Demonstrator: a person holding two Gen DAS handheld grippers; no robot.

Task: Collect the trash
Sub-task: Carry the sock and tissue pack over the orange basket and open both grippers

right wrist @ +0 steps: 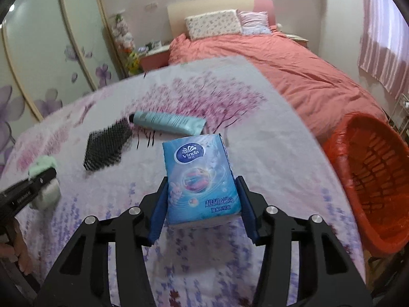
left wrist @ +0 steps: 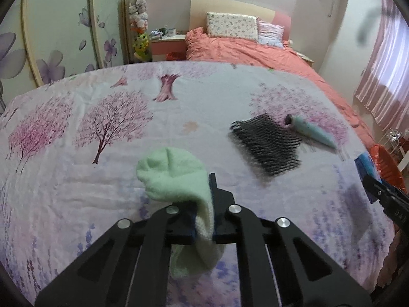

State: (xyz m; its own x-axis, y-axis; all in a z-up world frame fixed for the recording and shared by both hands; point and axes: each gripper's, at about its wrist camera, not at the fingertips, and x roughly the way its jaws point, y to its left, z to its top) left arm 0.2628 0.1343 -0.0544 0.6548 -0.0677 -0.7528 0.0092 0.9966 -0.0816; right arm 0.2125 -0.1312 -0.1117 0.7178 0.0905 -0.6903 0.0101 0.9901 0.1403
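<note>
Pinching a fuzzy pale-green sock (left wrist: 176, 179) above the sheet (left wrist: 76, 179), the left gripper (left wrist: 204, 227) is clamped tight, while the right gripper (right wrist: 202, 204) clasps a glossy blue tissue pack (right wrist: 199, 176) beside the red basket (right wrist: 378, 179)

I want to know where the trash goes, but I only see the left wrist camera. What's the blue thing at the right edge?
Observer: A blue Vinda tissue pack, gripped between the right tongs.
Operator: Is there a bin?
Observer: Yes, an orange basket stands just right of the flowered sheet. I see nothing inside it.
</note>
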